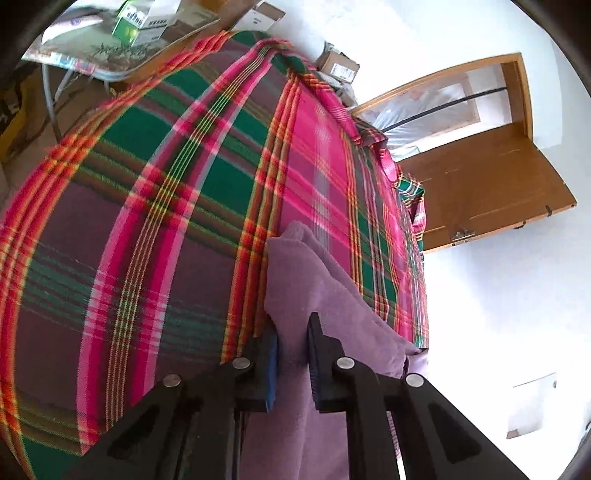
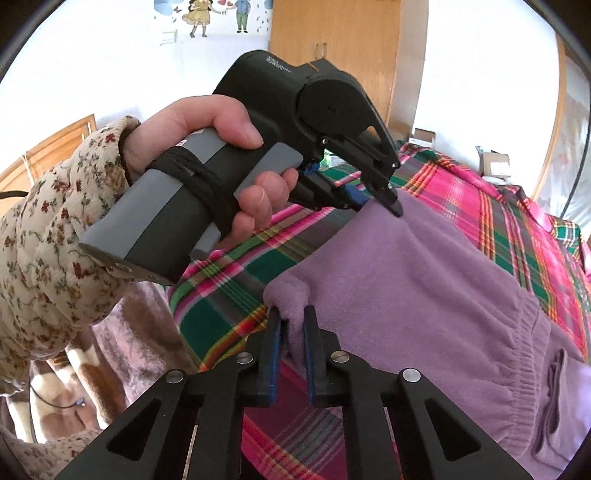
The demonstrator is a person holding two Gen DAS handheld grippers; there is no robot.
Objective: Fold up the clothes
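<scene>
Both claws clamp one edge of the purple fleece pants over the plaid bedsheet: right claw on the corner ahead, left claw likewise, so keep the edge between them taut and lay it down square.

You are in a home bedroom. A bed with a plaid blanket fills the near view. On the far wall you see a cartoon mural beside a wooden wardrobe. A wooden door stands open on the right, and cardboard boxes sit beyond the bed's far end.
</scene>
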